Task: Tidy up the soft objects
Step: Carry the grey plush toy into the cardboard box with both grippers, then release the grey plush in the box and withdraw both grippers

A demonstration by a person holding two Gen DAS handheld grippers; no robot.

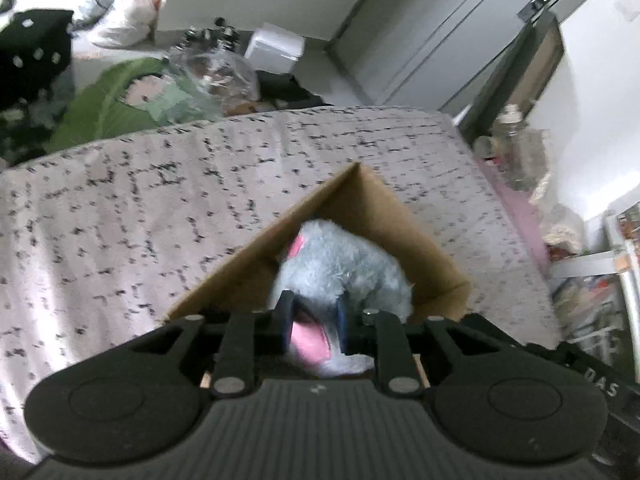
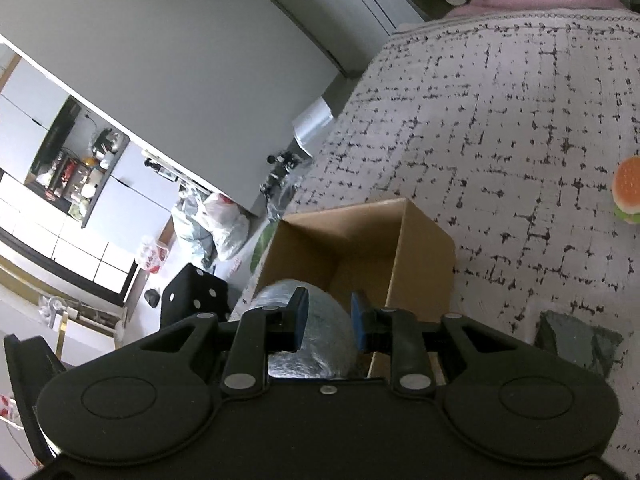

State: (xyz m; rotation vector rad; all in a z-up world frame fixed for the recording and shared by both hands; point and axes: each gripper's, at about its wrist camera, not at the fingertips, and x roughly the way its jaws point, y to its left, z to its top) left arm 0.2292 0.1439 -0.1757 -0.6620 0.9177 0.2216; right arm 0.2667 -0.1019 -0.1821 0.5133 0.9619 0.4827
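A brown cardboard box point(image 1: 404, 220) stands open on a bed with a grey patterned cover point(image 1: 140, 208). My left gripper point(image 1: 314, 310) is shut on a grey plush toy point(image 1: 344, 268) with pink ears and holds it over the box opening. In the right wrist view the same box point(image 2: 360, 240) is just ahead. My right gripper point(image 2: 329, 320) is part open over the box's near edge, and the grey plush point(image 2: 320, 332) shows between and below its fingers; I cannot tell if they touch it. A burger-shaped plush point(image 2: 628, 190) lies on the bed at the far right.
A dark grey cloth point(image 2: 576, 340) lies on the bed right of the box. Beyond the bed's far edge the floor holds plastic bags point(image 1: 124, 16), a green cushion point(image 1: 108, 108) and a white container point(image 1: 276, 46). Jars point(image 1: 516, 140) crowd the bed's right side.
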